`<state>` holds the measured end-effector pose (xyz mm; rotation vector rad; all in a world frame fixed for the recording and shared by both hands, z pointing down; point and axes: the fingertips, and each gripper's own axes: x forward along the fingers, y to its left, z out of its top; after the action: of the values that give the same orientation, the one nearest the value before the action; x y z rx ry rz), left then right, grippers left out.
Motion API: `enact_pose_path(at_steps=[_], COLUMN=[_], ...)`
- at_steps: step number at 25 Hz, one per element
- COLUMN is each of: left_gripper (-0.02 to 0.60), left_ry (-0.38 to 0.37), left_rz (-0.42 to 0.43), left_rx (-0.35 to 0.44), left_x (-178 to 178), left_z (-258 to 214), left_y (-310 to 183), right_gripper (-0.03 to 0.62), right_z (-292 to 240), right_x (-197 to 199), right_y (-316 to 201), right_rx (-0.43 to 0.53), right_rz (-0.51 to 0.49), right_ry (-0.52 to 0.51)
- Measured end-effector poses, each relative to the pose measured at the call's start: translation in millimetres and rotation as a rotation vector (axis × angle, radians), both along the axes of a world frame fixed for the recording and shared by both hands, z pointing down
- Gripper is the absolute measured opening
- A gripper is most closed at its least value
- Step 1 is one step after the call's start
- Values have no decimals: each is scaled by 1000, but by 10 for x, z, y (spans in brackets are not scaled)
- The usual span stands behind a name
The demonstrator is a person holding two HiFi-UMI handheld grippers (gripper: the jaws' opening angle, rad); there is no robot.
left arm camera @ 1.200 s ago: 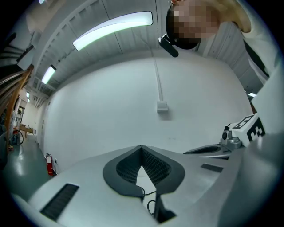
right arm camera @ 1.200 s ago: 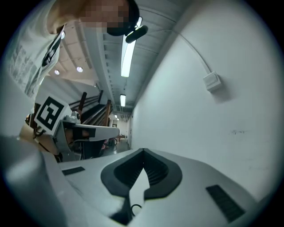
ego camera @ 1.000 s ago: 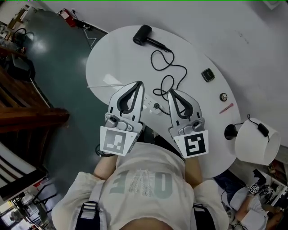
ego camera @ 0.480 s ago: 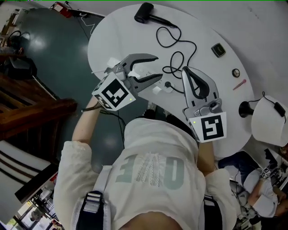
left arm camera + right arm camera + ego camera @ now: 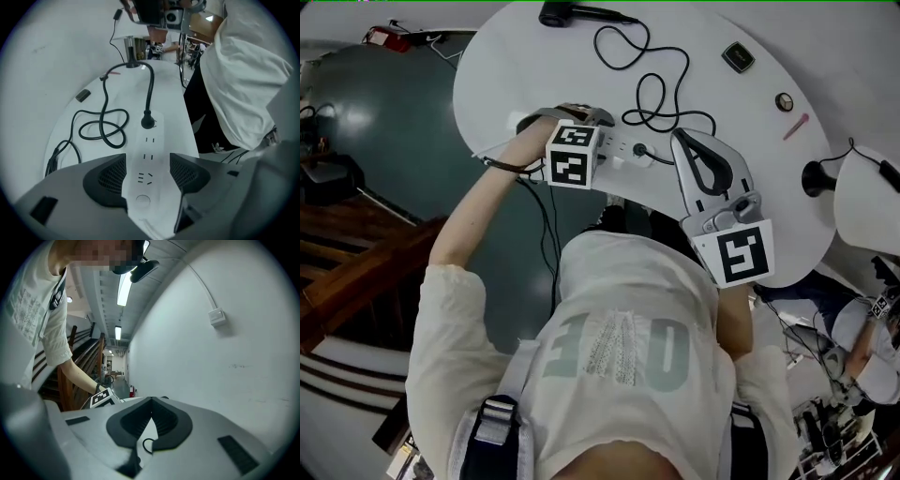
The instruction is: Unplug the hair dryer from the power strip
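A white power strip point(image 5: 617, 150) lies near the front edge of the round white table point(image 5: 506, 66). The hair dryer's black plug point(image 5: 639, 150) sits in it. The cord point(image 5: 661, 94) loops back to the black hair dryer point(image 5: 558, 13) at the far edge. My left gripper point(image 5: 581, 117) points down over the strip's left end. In the left gripper view its jaws point(image 5: 147, 173) are opening and straddle the strip point(image 5: 147, 150), with the plug point(image 5: 148, 123) ahead of them. My right gripper point(image 5: 680, 141) is shut and empty, its tips just right of the plug; the right gripper view point(image 5: 151, 401) confirms this.
A white lamp shade point(image 5: 867, 202) on a black base point(image 5: 814, 178) stands at the table's right. A small black box point(image 5: 737, 57), a round knob point(image 5: 784, 101) and a pink pen point(image 5: 797, 127) lie beyond the cord. Wooden stairs are on the left.
My left gripper swung from lying level to pointing down onto the strip's left end, and its jaws went from shut to wide. The right gripper stayed shut and barely shifted.
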<state>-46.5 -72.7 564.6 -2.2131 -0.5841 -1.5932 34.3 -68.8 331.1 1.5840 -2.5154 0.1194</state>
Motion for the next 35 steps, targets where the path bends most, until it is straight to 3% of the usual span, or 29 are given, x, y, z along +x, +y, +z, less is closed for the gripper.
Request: enact_pose_path(at_steps=[7, 12, 16, 17, 18, 20, 23, 28, 35], left_gripper=[256, 256, 256, 256, 256, 256, 256, 256, 256], left_ry=[-103, -115, -102, -102, -105, -110, -104, -111, -140], left_rz=[85, 112, 105, 99, 93, 81, 62, 54, 61], left_rx=[59, 38, 13, 7, 2, -7, -20, -34, -40], left_x=[-65, -52, -31, -27, -28, -41, -25, -26, 1], left_z=[272, 299, 297, 297, 299, 304, 298, 302, 309], left_y=[-61, -54, -41, -39, -34, -30, -51, -55, -43], right_gripper=[3, 3, 3, 76, 128, 129, 129, 129, 161], right_z=[134, 243, 204, 229, 293, 556, 1127, 1715, 1936], right_x=[-4, -17, -59, -91, -127, -186, -216, -235, -315], right_y=[29, 41, 73, 142, 242, 473, 671, 538, 137], right_rx=[-40, -63, -28, -25, -27, -51, -153, -290, -281], right_rz=[35, 29, 22, 10, -1, -11, -36, -28, -48], right_ry=[5, -2, -43, -66, -90, -106, -47, -71, -10])
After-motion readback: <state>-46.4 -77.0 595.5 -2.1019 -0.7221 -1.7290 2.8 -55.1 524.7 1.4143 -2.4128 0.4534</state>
